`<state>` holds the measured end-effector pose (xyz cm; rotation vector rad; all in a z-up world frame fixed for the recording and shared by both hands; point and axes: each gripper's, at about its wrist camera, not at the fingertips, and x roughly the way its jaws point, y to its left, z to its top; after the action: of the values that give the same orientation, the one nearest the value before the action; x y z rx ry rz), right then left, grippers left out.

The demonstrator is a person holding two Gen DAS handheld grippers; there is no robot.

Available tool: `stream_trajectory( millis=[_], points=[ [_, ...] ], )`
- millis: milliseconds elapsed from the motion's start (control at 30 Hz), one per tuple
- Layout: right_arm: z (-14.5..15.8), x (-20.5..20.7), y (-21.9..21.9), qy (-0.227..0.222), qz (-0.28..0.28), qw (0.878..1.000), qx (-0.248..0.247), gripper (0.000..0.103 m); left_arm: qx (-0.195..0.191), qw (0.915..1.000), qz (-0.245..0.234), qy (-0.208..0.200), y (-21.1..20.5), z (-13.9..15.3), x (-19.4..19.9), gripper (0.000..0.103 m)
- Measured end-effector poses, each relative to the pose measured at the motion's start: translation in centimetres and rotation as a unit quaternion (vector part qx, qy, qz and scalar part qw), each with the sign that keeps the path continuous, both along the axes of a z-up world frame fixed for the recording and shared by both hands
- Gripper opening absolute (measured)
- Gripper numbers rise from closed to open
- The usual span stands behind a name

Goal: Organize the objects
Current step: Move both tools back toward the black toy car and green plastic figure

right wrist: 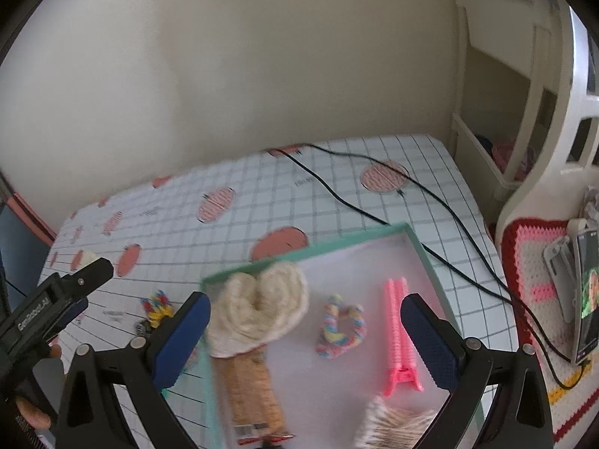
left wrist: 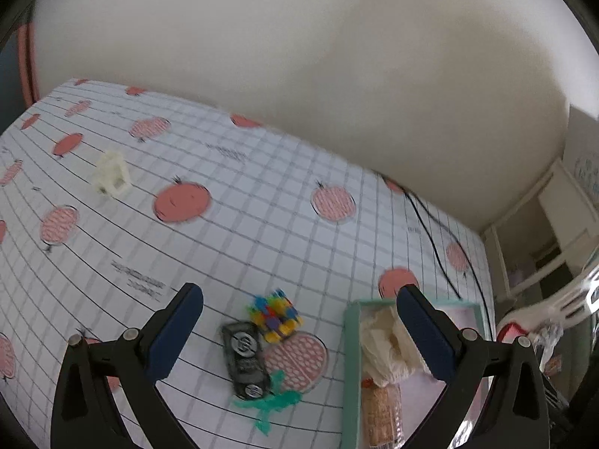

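My left gripper hangs open above the checked tablecloth, empty. Under it lie a black toy car, a multicoloured block cluster and a teal plastic piece. A white lattice toy sits far left. My right gripper is open and empty over the teal box. Inside the box are a cream knitted heart, a pastel braided loop, a pink hair clip, a brown packet and a fuzzy item.
A black cable runs across the cloth behind the box. To the right, a phone rests on a crocheted mat beside a white chair back. The wall is close behind; shelves stand at the right.
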<state>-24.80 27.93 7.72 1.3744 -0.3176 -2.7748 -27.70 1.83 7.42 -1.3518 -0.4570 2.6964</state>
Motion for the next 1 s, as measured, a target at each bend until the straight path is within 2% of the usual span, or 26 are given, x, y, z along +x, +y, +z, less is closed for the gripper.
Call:
stream_trajectory(
  millis=[267, 500, 667, 767, 867, 1000],
  points=[
    [2.9, 0.2, -4.6, 0.033, 0.041, 0.999, -0.004, 0.103, 0.001, 0.9985, 0.037, 0.039, -5.4, 3.3, 0.3, 0.103],
    [3.1, 0.6, -9.7, 0.036, 0.088, 0.995, -0.002, 0.103, -0.009, 0.9977, 0.048, 0.047, -8.5, 4.6, 0.7, 0.103],
    [2.4, 0.8, -12.9, 0.031, 0.119, 0.992, 0.006, 0.103, -0.016, 0.9986, 0.043, 0.027, -9.9, 4.1, 0.6, 0.103],
    [1.4, 0.7, -14.8, 0.018, 0.144, 0.989, 0.030, 0.103, -0.028, 0.9989, 0.037, -0.004, -10.1, 3.2, 0.2, 0.103],
    [0.0, 0.8, -16.1, -0.004, 0.170, 0.984, 0.045, 0.103, -0.008, 0.9989, 0.031, -0.035, -10.4, 1.8, -0.1, 0.103],
    [-2.6, 0.7, -17.0, -0.043, 0.192, 0.979, 0.049, 0.103, -0.016, 0.9975, 0.012, -0.067, -9.7, 0.3, -0.5, 0.103]
  ],
)
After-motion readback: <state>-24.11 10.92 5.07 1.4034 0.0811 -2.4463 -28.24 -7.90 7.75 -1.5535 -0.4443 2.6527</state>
